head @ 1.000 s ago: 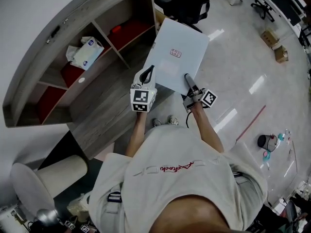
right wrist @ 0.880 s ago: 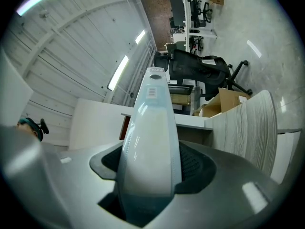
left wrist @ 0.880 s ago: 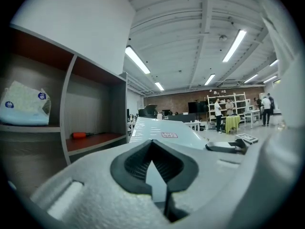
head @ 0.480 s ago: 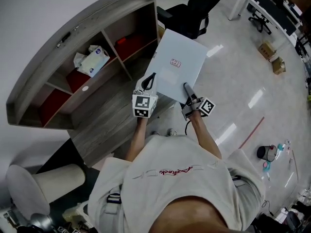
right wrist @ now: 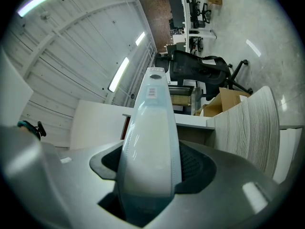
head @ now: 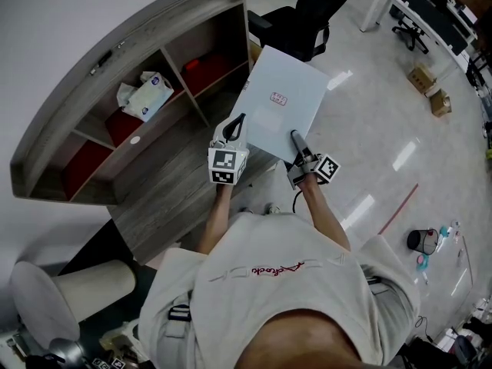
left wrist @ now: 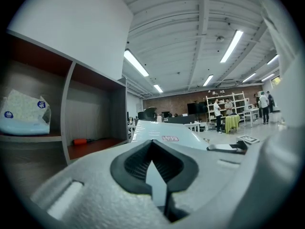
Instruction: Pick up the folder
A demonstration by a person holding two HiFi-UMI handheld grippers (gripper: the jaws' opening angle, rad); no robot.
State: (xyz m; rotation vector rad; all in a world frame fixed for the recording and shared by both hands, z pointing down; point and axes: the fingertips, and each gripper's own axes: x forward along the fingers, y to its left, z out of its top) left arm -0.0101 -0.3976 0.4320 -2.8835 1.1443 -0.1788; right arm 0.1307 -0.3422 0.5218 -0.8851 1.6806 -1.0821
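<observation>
A pale blue-white folder [head: 280,102] with a small red label is held in the air, lying nearly flat, over the edge of the wooden desk [head: 165,183]. My left gripper [head: 237,123] is shut on its near left edge; in the left gripper view a thin pale strip of the folder [left wrist: 164,130] runs between the dark pads [left wrist: 131,163]. My right gripper [head: 297,138] is shut on the near right edge. In the right gripper view the folder [right wrist: 151,128] stands edge-on, filling the gap between the pads [right wrist: 198,168].
A wooden shelf unit [head: 115,75] curves along the left; it holds a tissue pack [head: 144,94] and a red item [head: 194,62]. A black office chair [head: 307,14] stands beyond the folder. On the floor are cardboard boxes [head: 430,79] and a dark bucket [head: 421,241].
The head camera has shifted a little. Both grippers and the folder keep their places and their grip.
</observation>
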